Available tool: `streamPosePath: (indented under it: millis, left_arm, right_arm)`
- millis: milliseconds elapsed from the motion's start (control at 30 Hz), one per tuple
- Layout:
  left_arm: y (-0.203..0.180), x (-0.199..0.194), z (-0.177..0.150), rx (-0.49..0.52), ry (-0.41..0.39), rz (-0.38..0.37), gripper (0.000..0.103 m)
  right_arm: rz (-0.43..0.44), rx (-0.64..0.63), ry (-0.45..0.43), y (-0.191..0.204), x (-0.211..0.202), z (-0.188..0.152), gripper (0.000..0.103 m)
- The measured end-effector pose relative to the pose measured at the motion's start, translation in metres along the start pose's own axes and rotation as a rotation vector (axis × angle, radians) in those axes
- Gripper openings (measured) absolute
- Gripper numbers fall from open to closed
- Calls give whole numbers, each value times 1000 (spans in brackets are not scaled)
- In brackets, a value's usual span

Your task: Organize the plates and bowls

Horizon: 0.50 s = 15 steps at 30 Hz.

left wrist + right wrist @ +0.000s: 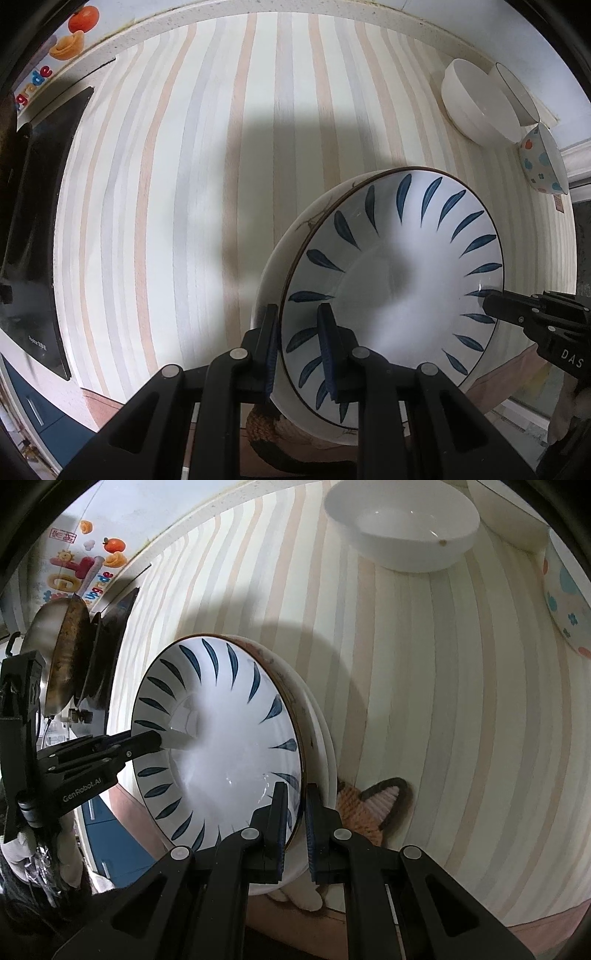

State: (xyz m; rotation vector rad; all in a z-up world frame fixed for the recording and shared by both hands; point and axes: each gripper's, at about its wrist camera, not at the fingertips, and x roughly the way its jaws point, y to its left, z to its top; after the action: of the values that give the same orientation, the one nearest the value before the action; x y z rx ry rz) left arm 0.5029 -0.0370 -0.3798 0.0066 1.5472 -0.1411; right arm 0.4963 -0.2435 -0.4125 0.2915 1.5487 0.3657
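Note:
A large white bowl with blue leaf marks (399, 288) sits near the front edge of the striped counter (207, 184); it also shows in the right wrist view (229, 738). My left gripper (300, 325) is shut on its near-left rim, one finger inside and one outside. My right gripper (295, 801) is shut on the opposite rim in the same way. In the left wrist view the right gripper's fingers (498, 306) enter from the right. In the right wrist view the left gripper's fingers (144, 744) enter from the left.
A plain white bowl (476, 107), a thin-rimmed white bowl (517, 92) and a dotted bowl (543, 162) stand at the back right. A black stove (33, 229) with a pan (66, 653) is on the left. A knitted coaster (365, 812) lies under the bowl.

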Motion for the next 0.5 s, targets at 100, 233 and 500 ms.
streamPosePath:
  millis: [100, 233, 500]
  left_arm:
    - [5, 0, 0, 0, 0, -1, 19]
    - [5, 0, -3, -3, -3, 6, 20]
    - [16, 7, -5, -46, 3, -24, 19]
  right_arm:
    - [-4, 8, 1, -1, -1, 0, 11]
    - [3, 38, 5, -5, -3, 1, 14]
    - [38, 89, 3, -10, -5, 0, 15]
